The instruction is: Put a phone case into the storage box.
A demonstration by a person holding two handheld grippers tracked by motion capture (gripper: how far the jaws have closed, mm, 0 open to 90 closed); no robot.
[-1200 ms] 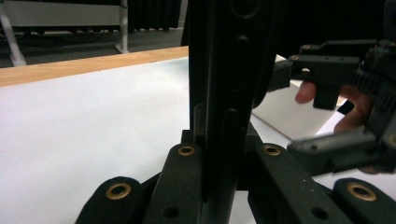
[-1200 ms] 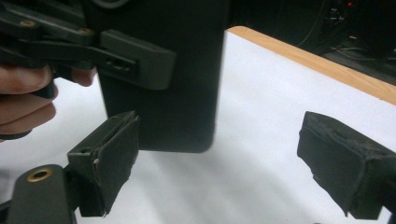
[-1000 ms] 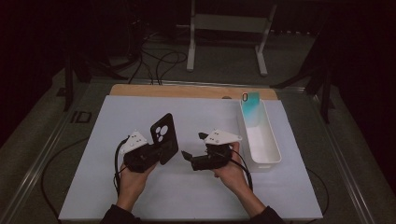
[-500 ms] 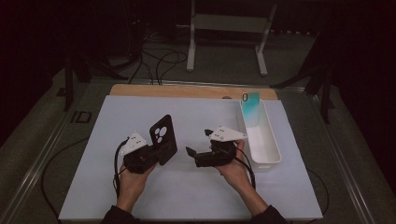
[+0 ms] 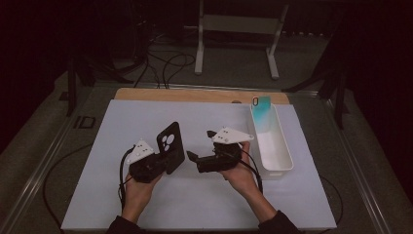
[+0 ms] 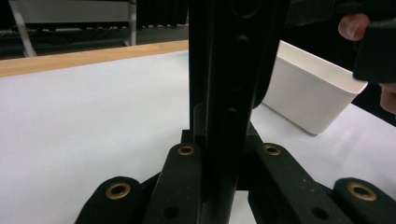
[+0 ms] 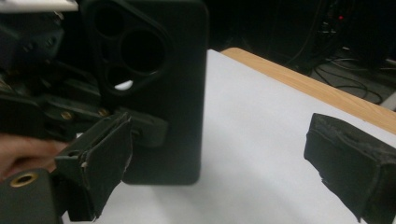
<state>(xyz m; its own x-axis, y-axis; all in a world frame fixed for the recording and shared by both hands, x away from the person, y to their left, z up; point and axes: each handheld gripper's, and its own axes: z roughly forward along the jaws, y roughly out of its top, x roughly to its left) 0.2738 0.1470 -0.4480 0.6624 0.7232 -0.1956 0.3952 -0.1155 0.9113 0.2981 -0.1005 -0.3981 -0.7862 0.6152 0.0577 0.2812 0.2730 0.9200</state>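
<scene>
Near the table's (image 5: 97, 146) front edge, the left gripper (image 5: 163, 158) clamps a matte black phone case (image 5: 170, 146) upright, round camera cutouts showing. Beside it, the right gripper (image 5: 199, 148) hovers, jaws spread wide. A glossy white rectangular bin (image 5: 280, 156) sits along the right edge.

Matt black phone case (image 7: 159, 88), smooth white plastic bin (image 5: 272, 144) — pale wood table edge (image 5: 195, 95).

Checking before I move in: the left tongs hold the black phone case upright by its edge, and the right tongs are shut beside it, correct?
Not quite: the right tongs are open, jaws spread wide in the right gripper view. The left tongs do hold the black phone case upright.
</scene>
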